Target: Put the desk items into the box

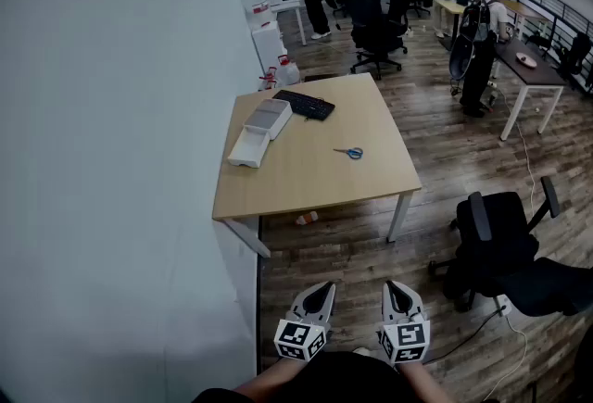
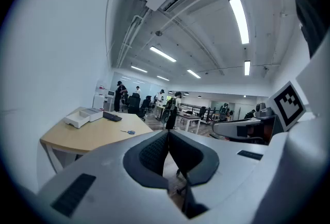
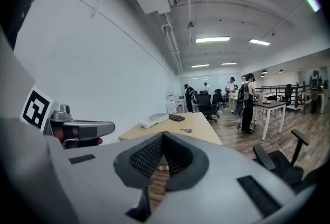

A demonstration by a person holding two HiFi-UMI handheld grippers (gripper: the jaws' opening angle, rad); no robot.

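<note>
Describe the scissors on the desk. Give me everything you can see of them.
The scissors are small, with blue handles and thin, pale blades that look closed. They lie flat on the light wooden desk. In the head view the handles are to the right and the blades point left. Only the desktop touches them: the black keyboard and the white box sit well apart, toward the wall side. Finer detail is too small to tell.
</note>
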